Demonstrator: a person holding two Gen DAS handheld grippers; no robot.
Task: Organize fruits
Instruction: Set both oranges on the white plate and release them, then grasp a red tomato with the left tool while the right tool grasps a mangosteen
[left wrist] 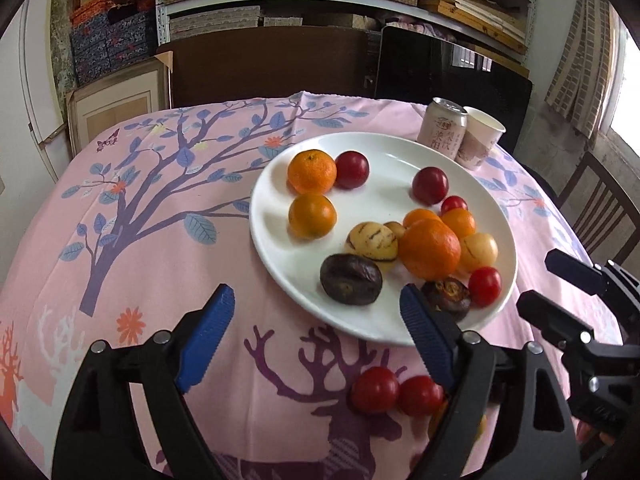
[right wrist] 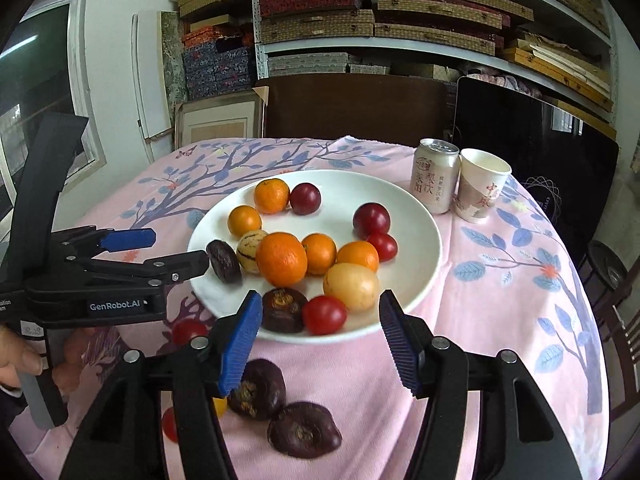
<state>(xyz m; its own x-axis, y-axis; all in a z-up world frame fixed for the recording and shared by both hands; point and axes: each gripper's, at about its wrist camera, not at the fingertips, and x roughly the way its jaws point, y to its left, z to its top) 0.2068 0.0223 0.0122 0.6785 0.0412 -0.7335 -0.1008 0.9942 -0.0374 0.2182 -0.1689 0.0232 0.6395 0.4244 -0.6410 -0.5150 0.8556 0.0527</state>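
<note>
Fruit crowds a white plate (right wrist: pixel 416 216) on the pink tree-and-deer tablecloth (left wrist: pixel 160 208): oranges, dark red plums, small red tomatoes, pale striped melons and wrinkled dark passion fruits. The biggest orange (right wrist: pixel 281 259) sits mid-plate, touching a striped melon (right wrist: pixel 250 255). Off the plate, two red tomatoes (left wrist: pixel 396 394) lie side by side on the cloth near its front rim, and two dark passion fruits (right wrist: pixel 280 408) lie on the cloth in the right wrist view. The left gripper (left wrist: pixel 316 312) is spread wide and empty at the plate's near edge; its body reads "GenRobot.AI". The right gripper (right wrist: pixel 320 312) also stands wide, holding nothing, before the front rim. Behind the plate a pink drink can (right wrist: pixel 435 176) printed with Chinese characters touches a paper cup (right wrist: pixel 480 188).
</note>
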